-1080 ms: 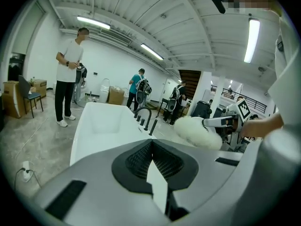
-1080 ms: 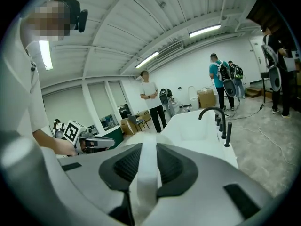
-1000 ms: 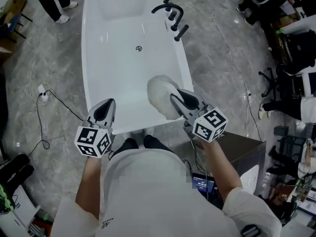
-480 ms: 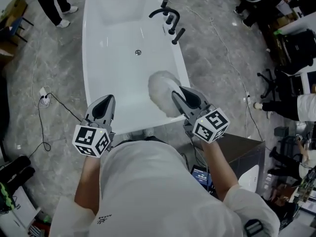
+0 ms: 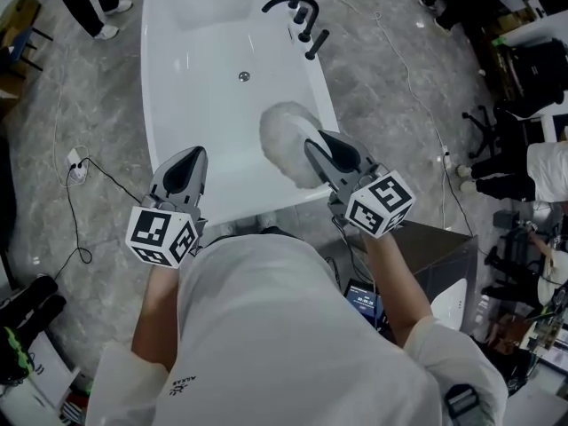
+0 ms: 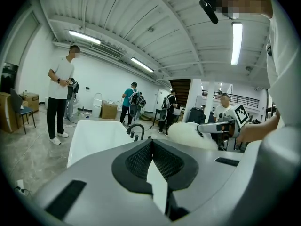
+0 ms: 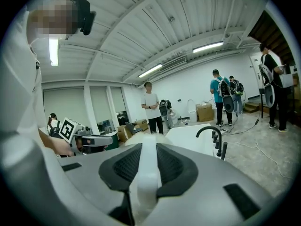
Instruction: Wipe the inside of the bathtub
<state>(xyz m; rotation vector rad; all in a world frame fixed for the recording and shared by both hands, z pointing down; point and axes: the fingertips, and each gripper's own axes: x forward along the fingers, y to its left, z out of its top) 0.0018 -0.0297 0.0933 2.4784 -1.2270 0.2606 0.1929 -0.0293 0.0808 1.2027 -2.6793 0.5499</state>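
head view: a long glossy white bathtub point(image 5: 191, 51) lies below on a grey stone floor point(image 5: 390, 105). the right gripper point(image 5: 318, 156) holds a fluffy white duster pad point(image 5: 282, 140) above the tub's near right rim.
left gripper view: the left gripper point(image 6: 151, 144) has its jaws pressed together, empty.
right gripper view: the jaws clamp the pad's flat white handle point(image 7: 143, 173).

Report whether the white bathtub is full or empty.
Empty: the white bathtub shows its bare floor and round metal drain, with no water line visible.

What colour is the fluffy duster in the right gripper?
White. The duster, clamped in the right gripper, shows best in the head view.
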